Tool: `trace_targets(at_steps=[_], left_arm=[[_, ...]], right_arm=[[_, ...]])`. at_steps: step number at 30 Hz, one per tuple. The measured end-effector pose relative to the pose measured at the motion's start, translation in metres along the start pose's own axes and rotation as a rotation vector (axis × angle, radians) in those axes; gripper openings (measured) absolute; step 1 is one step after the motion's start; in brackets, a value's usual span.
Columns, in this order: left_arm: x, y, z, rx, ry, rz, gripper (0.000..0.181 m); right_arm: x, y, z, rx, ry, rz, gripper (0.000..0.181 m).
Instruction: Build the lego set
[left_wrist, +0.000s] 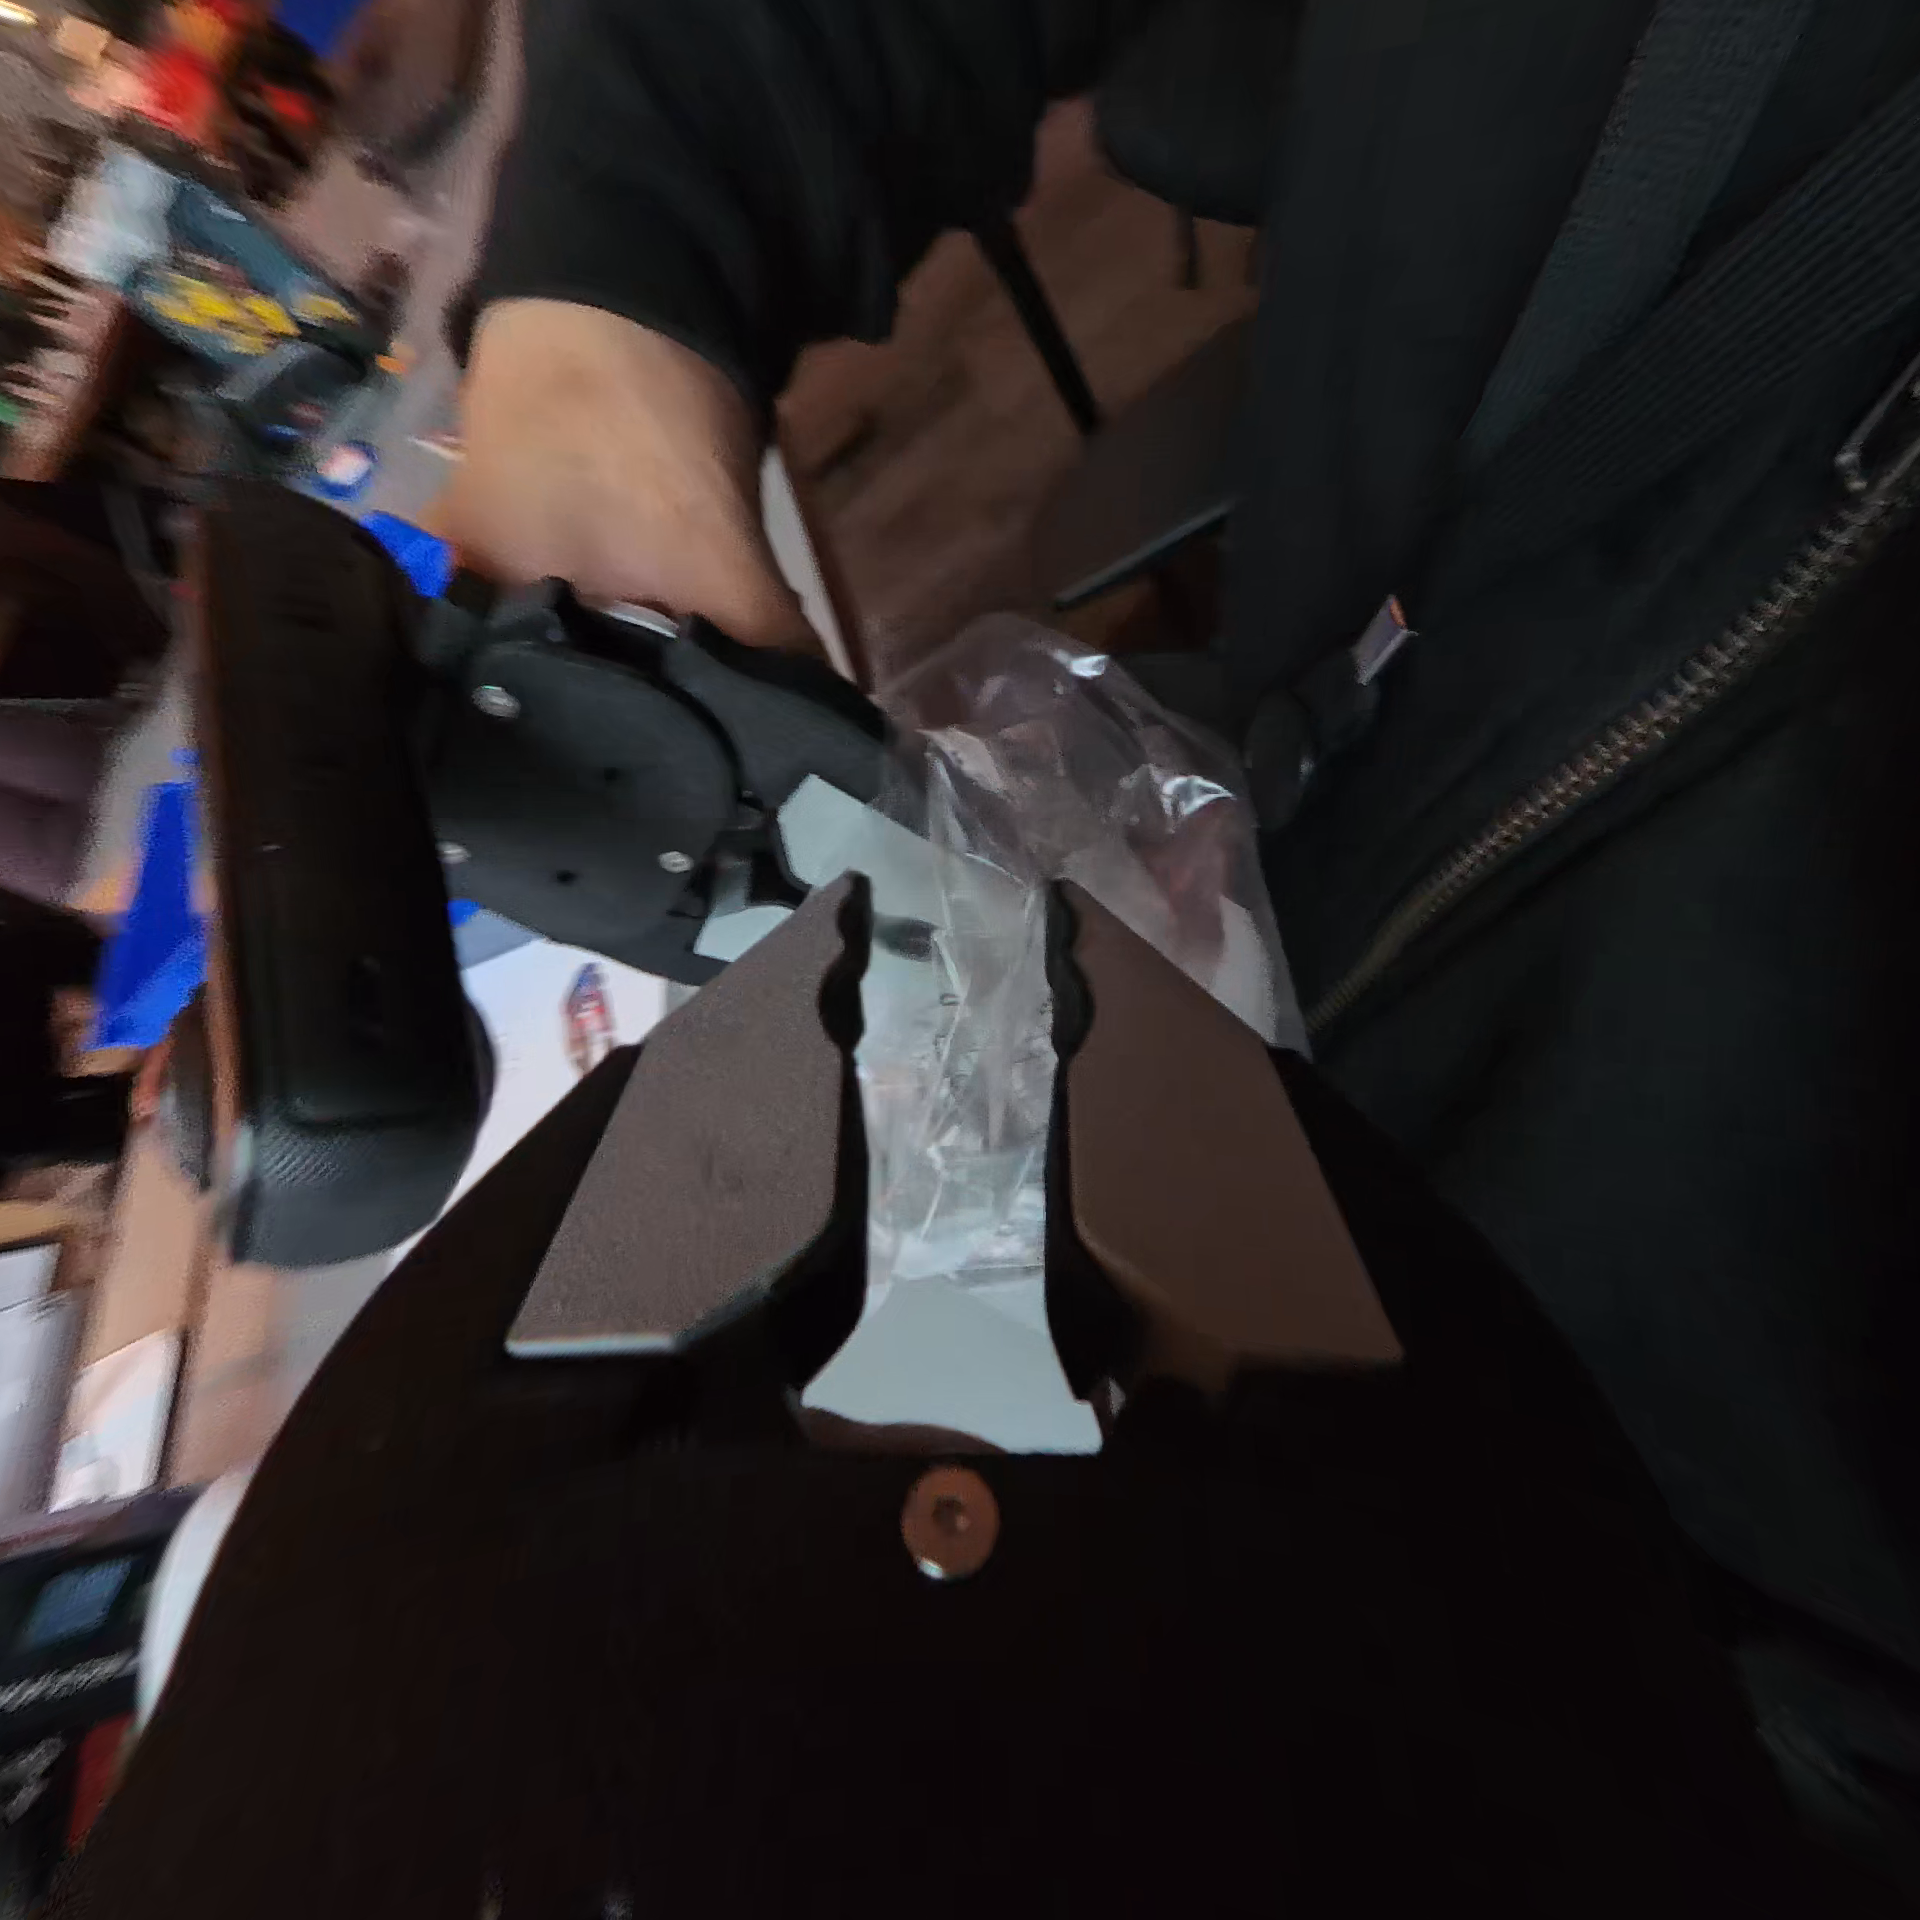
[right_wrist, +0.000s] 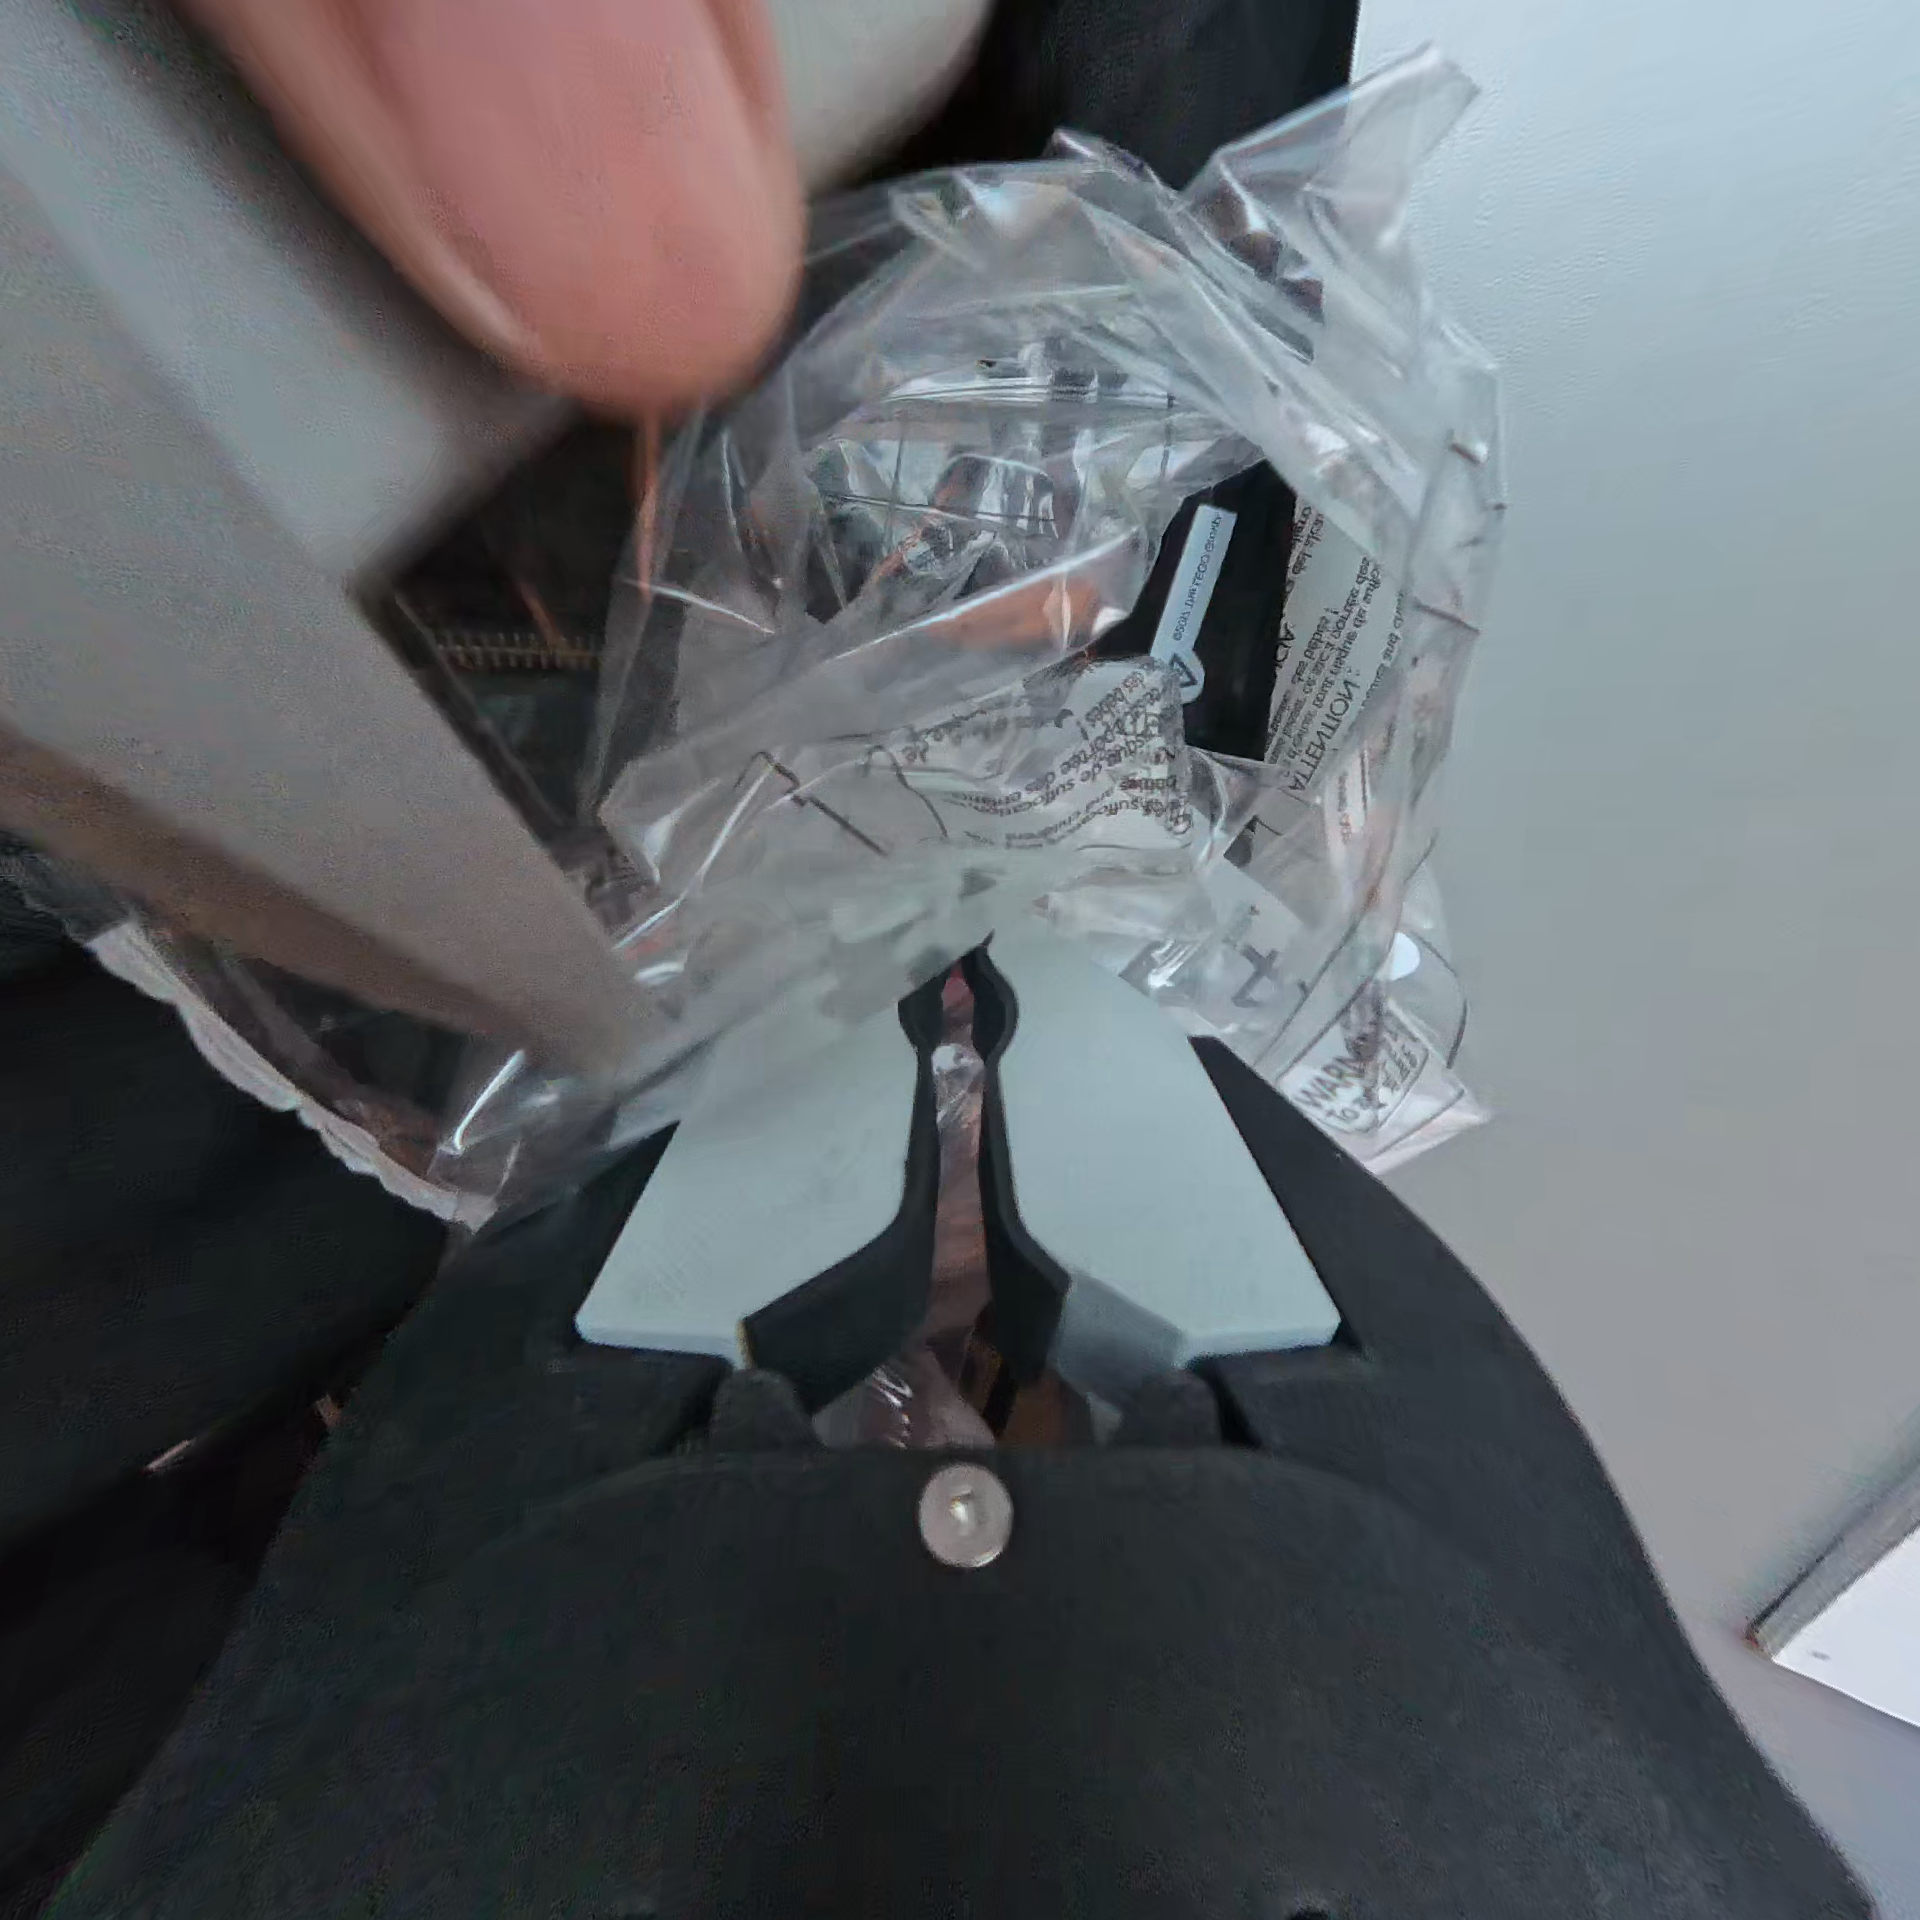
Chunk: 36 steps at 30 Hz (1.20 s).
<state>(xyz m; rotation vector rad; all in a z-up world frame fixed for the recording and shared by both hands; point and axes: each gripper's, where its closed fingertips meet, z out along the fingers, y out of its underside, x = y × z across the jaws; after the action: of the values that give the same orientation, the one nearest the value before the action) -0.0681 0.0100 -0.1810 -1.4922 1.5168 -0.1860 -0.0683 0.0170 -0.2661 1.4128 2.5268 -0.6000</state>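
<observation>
One crumpled clear plastic bag (right_wrist: 1039, 644) with printed text is seen, held up in the air between the two grippers. Its lower edge is pinched by the right gripper (right_wrist: 961, 971), whose black jaws are nearly closed on the film. The left gripper (left_wrist: 956, 935) is kept narrowly apart, and the bag (left_wrist: 1049, 790) is seen just beyond its tips; whether it touches them cannot be told. One blurred fingertip (right_wrist: 592, 197) covers the upper left of the right wrist view. Behind, dark clothing with one metal zipper (left_wrist: 1621, 748) is seen.
</observation>
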Motion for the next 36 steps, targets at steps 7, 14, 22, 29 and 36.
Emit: trace_targets(at_steps=[7,14,22,29,36], left_arm=[[-0.006,-0.013,-0.003,-0.012,-0.102,0.021,0.068],[0.009,0.006,0.013,-0.059,0.137,-0.192,0.013],[0.007,-0.005,0.012,0.165,0.622,-0.775,0.001],[-0.008,0.001,0.019,0.089,0.587,-0.747,0.0],[-0.015,0.003,0.013,0.088,0.568,-0.728,0.001]], right_arm=[[-0.001,-0.007,0.006,0.009,-0.026,0.056,0.0],[0.018,-0.005,-0.011,0.217,-0.002,0.194,0.0],[-0.008,0.004,-0.097,0.537,-0.004,-0.053,0.034],[0.006,0.027,-0.138,0.525,0.362,-0.089,0.044],[0.023,0.07,-0.091,0.424,0.293,0.147,0.055]])
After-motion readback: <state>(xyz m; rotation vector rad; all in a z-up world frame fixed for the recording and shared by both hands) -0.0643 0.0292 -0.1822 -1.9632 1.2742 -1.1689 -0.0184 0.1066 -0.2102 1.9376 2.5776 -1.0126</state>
